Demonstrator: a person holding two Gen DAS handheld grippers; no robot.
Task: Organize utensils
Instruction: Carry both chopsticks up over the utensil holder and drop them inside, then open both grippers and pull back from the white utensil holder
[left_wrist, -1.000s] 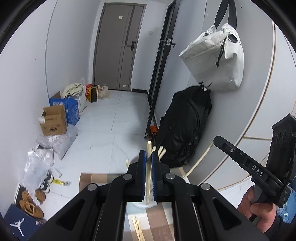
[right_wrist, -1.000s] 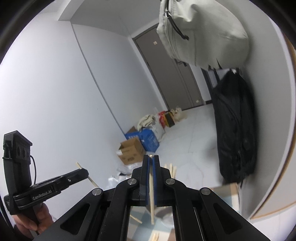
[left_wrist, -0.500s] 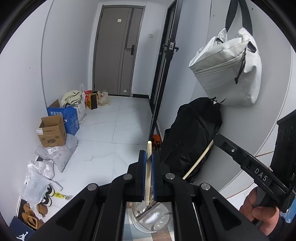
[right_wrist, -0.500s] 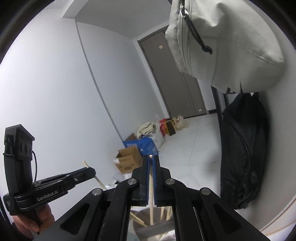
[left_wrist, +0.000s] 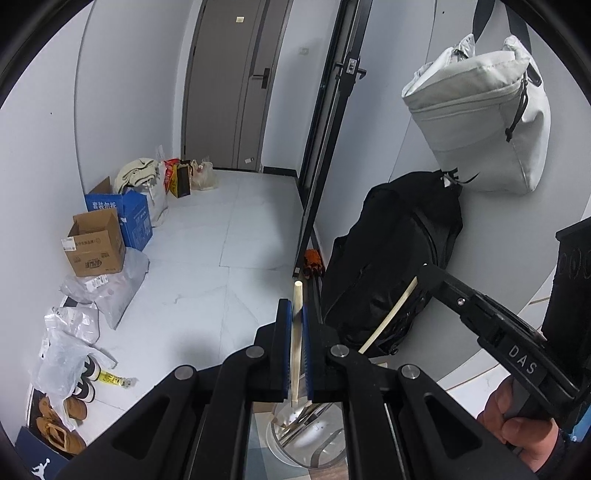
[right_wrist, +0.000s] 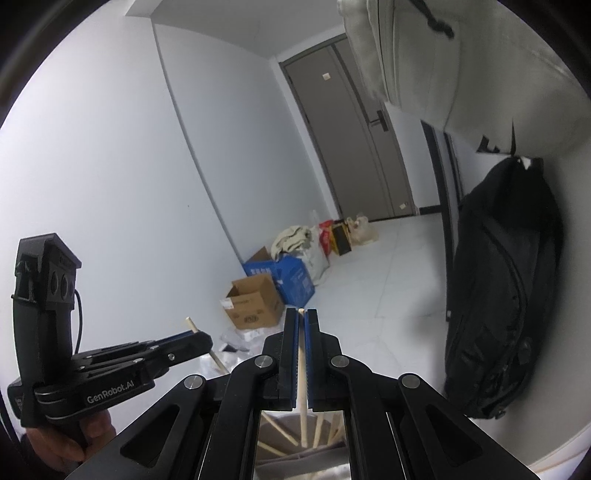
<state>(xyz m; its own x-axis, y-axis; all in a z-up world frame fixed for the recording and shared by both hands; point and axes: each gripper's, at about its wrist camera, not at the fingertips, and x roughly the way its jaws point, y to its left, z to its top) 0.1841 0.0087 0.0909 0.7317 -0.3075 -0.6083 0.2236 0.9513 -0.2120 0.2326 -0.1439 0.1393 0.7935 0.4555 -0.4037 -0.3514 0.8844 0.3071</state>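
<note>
Left wrist view: at lower centre, the left hand-held gripper (left_wrist: 296, 325) clamps an upright chopstick (left_wrist: 296, 332), its lower end above a clear utensil cup (left_wrist: 295, 448) at the bottom of the frame. The right hand-held gripper (left_wrist: 424, 271), at right, pinches another.

Right wrist view: the right hand-held gripper (right_wrist: 301, 328) grips its own chopstick (right_wrist: 302, 369) above the same cup (right_wrist: 273, 435), where several sticks lean. Released off-centre, either chopstick could strike the rim and fall outside.

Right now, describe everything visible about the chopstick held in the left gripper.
The chopstick is a pale, plain wooden stick with a flat, squared top end. It stands nearly upright, pinched between the blue pads of the left gripper. Its top rises just above the fingertips; its lower end hangs over the open metal holder below.
</note>
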